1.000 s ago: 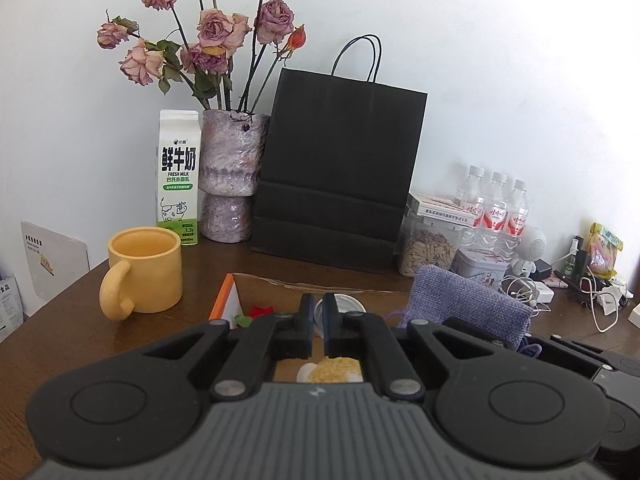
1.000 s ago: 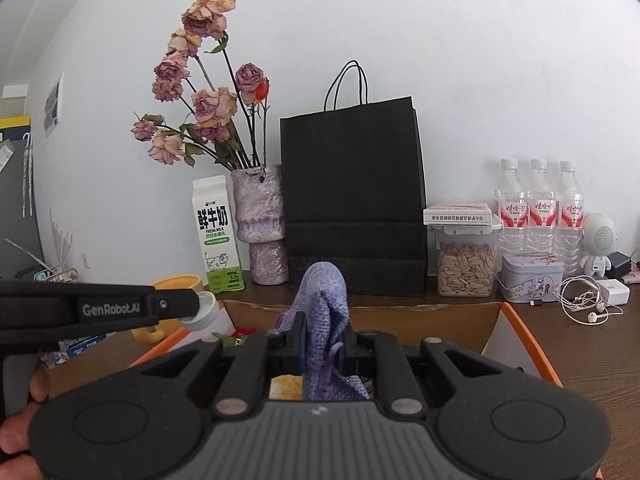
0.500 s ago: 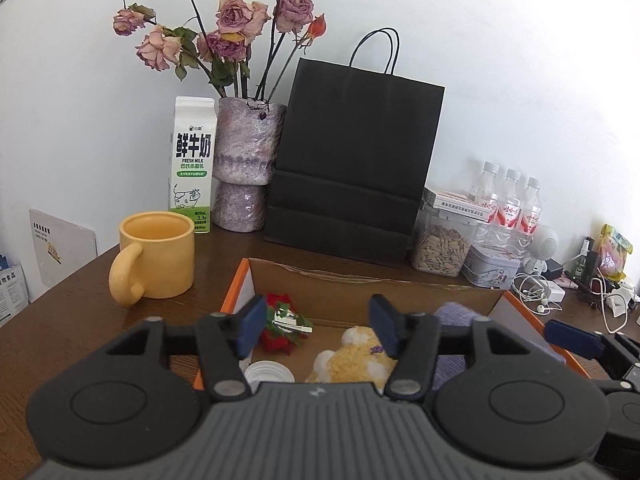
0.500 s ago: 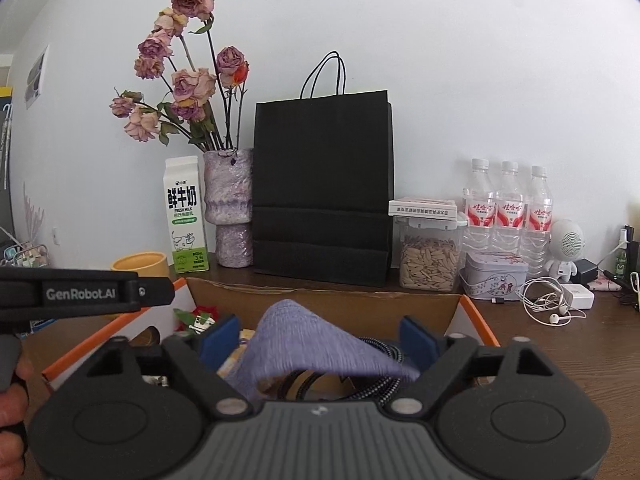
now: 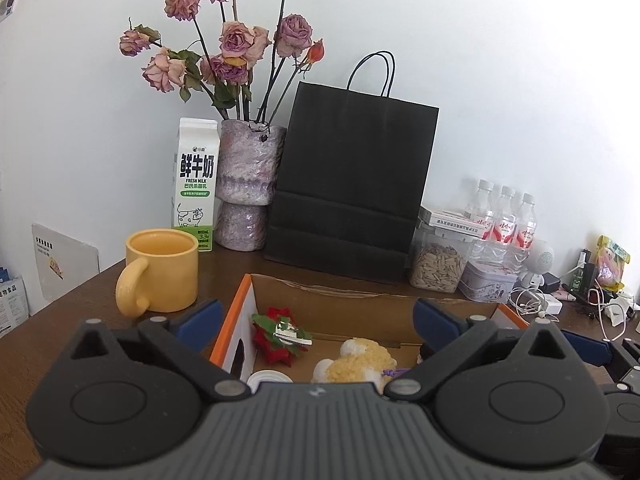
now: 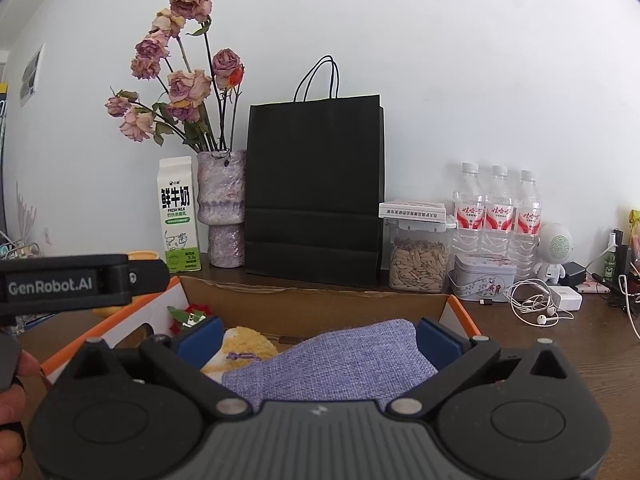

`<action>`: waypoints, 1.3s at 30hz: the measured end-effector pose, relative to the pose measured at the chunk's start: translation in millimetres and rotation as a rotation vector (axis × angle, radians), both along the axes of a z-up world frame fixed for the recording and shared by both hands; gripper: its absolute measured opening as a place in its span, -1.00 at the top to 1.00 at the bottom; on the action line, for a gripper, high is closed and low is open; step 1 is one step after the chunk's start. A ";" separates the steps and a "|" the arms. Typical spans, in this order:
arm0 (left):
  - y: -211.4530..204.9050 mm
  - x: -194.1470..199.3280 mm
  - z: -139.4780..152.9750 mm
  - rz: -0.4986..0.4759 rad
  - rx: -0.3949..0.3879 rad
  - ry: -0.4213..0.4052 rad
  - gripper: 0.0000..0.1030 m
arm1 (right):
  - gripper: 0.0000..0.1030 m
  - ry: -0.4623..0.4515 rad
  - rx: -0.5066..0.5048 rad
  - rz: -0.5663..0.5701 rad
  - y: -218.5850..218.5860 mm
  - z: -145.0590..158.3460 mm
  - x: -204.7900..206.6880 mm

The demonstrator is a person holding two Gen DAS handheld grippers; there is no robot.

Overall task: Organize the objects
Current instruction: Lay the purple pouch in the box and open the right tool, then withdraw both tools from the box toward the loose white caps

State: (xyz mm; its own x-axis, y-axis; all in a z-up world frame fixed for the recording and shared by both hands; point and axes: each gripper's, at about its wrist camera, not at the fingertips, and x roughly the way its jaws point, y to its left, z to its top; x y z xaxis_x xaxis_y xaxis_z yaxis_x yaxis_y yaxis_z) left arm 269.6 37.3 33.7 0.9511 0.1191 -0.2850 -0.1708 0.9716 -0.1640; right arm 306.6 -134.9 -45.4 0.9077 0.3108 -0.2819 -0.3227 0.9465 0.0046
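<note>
Both grippers are spread wide and grip nothing: the left gripper (image 5: pixel 316 320) is opening, and the right gripper (image 6: pixel 318 336) straddles the purple burlap pouch (image 6: pixel 336 360) lying in the orange-rimmed cardboard box (image 6: pixel 320 308). Behind stands a "FRESH MILK" carton (image 6: pixel 179 216); the left tool reads "GenRobot.AI".

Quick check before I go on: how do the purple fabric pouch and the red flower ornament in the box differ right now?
The purple fabric pouch is broad, flat, soft cloth; the red flower ornament is small and bunched, with green leaves and a shiny metal part.
The pouch lies toward the box's right side, between the right gripper's open fingers without touching them; the ornament sits at the left wall, clear of both grippers.
Both rest inside the orange-edged cardboard box.
</note>
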 end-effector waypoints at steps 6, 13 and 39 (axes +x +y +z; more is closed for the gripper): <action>1.6 -7.3 -2.4 -0.010 0.004 -0.021 -1.00 | -1.00 0.002 -0.003 0.001 -4.7 0.0 -5.8; 3.4 -24.0 -4.3 -0.031 0.002 -0.049 -1.00 | -1.00 -0.002 -0.023 0.018 -12.2 -1.7 -18.9; -1.6 -88.4 -42.0 -0.111 0.005 0.042 -1.00 | -1.00 0.045 -0.097 0.042 -34.4 -33.7 -94.6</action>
